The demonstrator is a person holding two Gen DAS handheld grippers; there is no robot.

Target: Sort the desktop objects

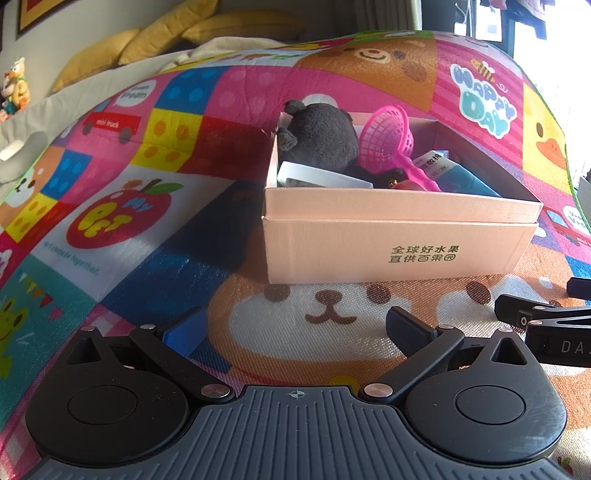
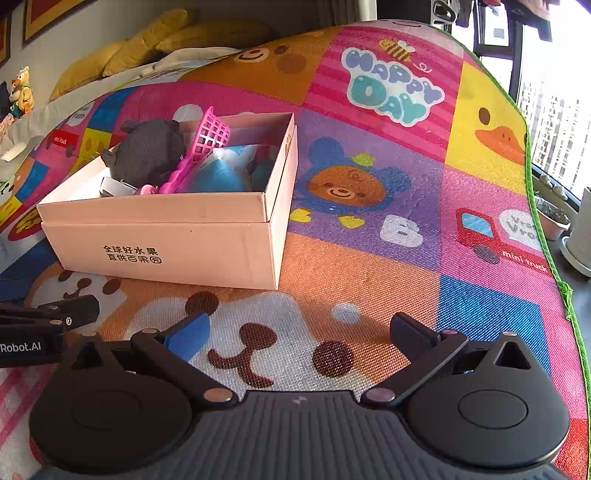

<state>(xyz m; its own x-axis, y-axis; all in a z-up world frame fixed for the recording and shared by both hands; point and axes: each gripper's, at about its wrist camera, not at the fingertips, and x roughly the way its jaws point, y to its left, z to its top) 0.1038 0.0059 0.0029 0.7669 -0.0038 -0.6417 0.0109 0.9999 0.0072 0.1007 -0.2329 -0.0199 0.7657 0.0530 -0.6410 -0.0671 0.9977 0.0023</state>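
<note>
A pale pink cardboard box (image 1: 399,243) (image 2: 173,247) stands on a colourful play mat. Inside lie a dark grey plush toy (image 1: 317,136) (image 2: 147,151), a pink plastic net scoop (image 1: 388,140) (image 2: 210,136), a blue packet (image 1: 461,181) (image 2: 218,177) and a white flat object (image 1: 314,177). My left gripper (image 1: 295,332) hovers open over the mat in front of the box, holding nothing. My right gripper (image 2: 299,336) is open too, empty, to the right of the box's front corner. Each gripper shows at the other view's edge.
The play mat (image 2: 369,258) covers the whole surface, with its green edge (image 2: 535,221) falling away at the right. Yellow cushions (image 1: 166,33) and a small plush figure (image 1: 14,85) sit beyond the far-left edge. Plant pots (image 2: 554,221) stand by a window at right.
</note>
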